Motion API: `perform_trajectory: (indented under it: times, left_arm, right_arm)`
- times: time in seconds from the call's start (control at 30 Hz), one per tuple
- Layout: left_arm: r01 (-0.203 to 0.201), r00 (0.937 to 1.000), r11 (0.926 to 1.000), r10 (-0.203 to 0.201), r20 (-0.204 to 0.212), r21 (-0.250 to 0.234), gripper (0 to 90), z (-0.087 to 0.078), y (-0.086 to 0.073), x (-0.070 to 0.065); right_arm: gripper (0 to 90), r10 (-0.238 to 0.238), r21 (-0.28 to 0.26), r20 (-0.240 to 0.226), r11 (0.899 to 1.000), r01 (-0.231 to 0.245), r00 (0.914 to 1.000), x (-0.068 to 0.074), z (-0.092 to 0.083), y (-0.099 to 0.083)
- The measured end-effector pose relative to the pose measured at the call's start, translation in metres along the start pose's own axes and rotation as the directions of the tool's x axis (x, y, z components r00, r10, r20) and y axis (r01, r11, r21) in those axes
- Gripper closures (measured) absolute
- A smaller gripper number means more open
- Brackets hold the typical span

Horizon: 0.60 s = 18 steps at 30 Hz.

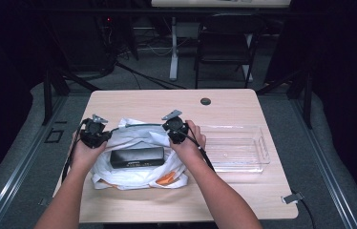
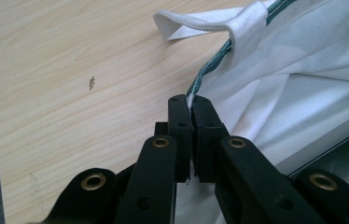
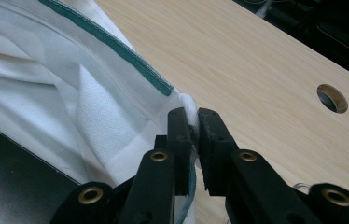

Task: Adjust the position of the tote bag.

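A white fabric bag (image 1: pixel 133 179) with a green-trimmed rim lies on the wooden table (image 1: pixel 234 102), its mouth held apart between my two grippers. A long black box (image 1: pixel 136 157) rests in the bag's opening. My left gripper (image 1: pixel 106 135) is shut on the bag's rim at the left; its jaws pinch the green-edged cloth (image 2: pixel 191 100). My right gripper (image 1: pixel 174 136) is shut on the rim at the right, white cloth bunched between its jaws (image 3: pixel 190 114). Something orange (image 1: pixel 166 179) shows through the bag near its front.
A clear plastic tray (image 1: pixel 236 148) stands on the table just right of the bag. A round cable hole (image 1: pixel 205 101) sits near the table's far edge. A loose handle loop of the bag (image 2: pixel 200 22) lies on the wood. A chair (image 1: pixel 226 43) stands beyond the table.
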<state>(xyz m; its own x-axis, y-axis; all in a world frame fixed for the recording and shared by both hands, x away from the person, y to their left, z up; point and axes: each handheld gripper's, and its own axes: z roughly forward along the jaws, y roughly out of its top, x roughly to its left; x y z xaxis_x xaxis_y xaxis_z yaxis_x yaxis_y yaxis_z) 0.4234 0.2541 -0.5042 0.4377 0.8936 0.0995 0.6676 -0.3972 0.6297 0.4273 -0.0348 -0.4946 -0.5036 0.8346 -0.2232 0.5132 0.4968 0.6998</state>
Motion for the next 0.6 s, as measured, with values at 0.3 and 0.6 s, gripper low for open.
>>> perform_trajectory:
  times: [0.3,0.6]
  left_arm:
    - [-0.001,1.0000,0.9997,0.001,0.003,0.023,87.9,0.007,-0.001,0.000]
    - [-0.003,1.0000,0.9991,0.002,0.005,0.042,87.6,0.013,-0.001,-0.001]
  right_arm:
    - [83.7,-0.011,0.030,0.004,0.999,0.011,0.9999,0.001,0.007,-0.001]
    - [83.7,-0.014,0.049,0.002,0.999,0.014,0.9999,0.001,0.013,-0.002]
